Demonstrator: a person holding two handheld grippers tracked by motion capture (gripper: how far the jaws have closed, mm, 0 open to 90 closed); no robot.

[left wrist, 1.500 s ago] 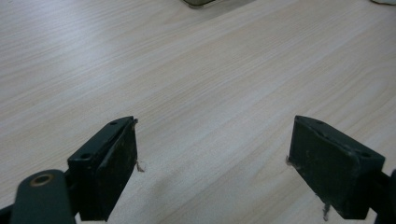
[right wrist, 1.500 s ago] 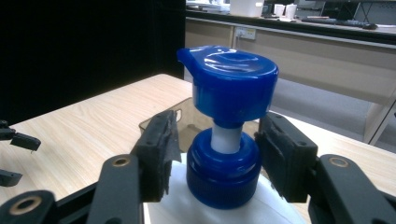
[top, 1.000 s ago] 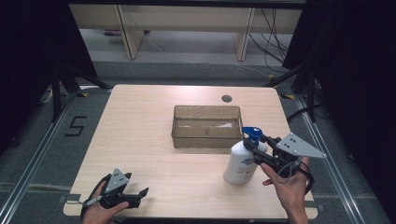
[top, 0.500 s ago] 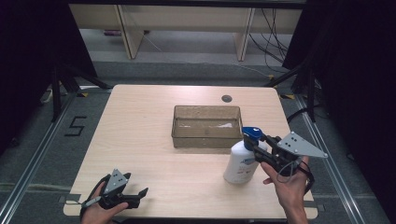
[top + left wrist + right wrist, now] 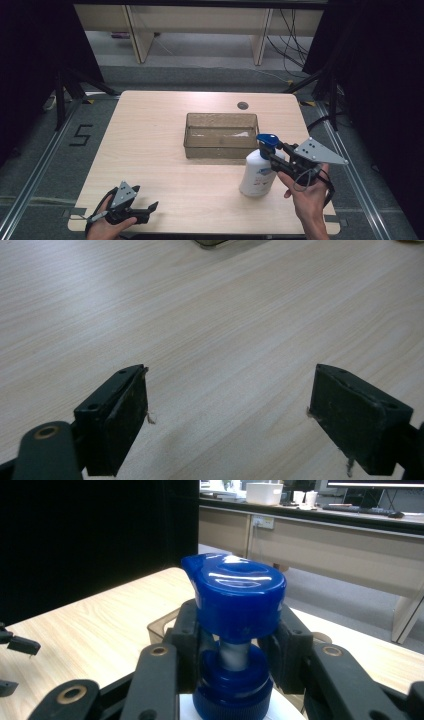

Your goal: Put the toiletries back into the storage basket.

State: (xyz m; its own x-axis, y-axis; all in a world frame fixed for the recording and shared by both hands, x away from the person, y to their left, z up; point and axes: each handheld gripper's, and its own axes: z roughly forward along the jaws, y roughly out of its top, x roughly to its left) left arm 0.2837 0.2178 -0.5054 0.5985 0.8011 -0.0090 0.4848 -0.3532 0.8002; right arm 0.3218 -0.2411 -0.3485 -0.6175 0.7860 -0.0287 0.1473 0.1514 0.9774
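High view. The right tongs [image 5: 274, 156] are clamped on the neck of a white pump bottle [image 5: 256, 175], just under its blue pump head [image 5: 267, 140]. The bottle stands upright on the counter [image 5: 150, 140], near its right front corner and just in front of a clear brown plastic tray [image 5: 221, 150], which looks empty. The left tongs [image 5: 142, 209] rest low at the front left edge, well apart from bottle and tray. The step in hand appears to be the grasp itself: the bottle is seized but not yet lifted. The next move probably calls for a straight lift, keeping the bottle upright, and a short carry over the tray's near wall.

Left gripper view. The left tongs [image 5: 227, 410] stand wide open with nothing between them, above bare counter [image 5: 210, 315] of pale wood grain.

Right gripper view. The right tongs [image 5: 235, 655] press from both sides on the narrow white stem between the pump head [image 5: 235, 592] and the blue collar [image 5: 232, 695]. The grip sits high, so the body may swing when raised. Beyond lie the tray's rim [image 5: 162, 622], a dark curtain [image 5: 90, 540], and a long bench [image 5: 320, 535] carrying a white box [image 5: 264, 493].
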